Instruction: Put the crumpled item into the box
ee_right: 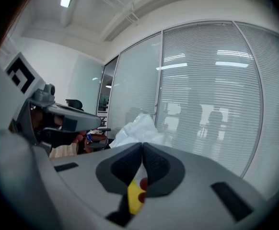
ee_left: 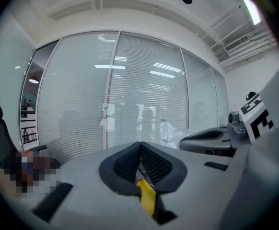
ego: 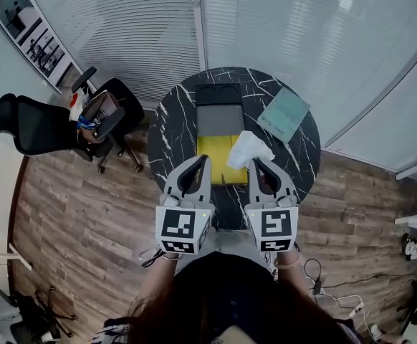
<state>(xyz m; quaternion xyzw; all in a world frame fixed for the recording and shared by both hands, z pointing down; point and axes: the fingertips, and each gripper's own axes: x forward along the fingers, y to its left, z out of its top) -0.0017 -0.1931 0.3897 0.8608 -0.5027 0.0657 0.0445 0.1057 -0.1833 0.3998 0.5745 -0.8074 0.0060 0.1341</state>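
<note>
Crumpled item (ego: 249, 150): lay on the yellow box's (ego: 214, 151) right edge.
Left gripper (ego: 203, 159), right gripper (ego: 257, 162): hung above the table (ego: 167, 131).

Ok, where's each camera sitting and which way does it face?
Head view: on the person's head, steeply down on table, box, crumpled item; left tongs, right tongs show.
Left gripper view: rides left tongs, faces blinds over shut jaws; right tongs at right.
Right gripper view: rides right tongs, same heading, jaws shut; left tongs at left.
All three share the crumpled item.
</note>
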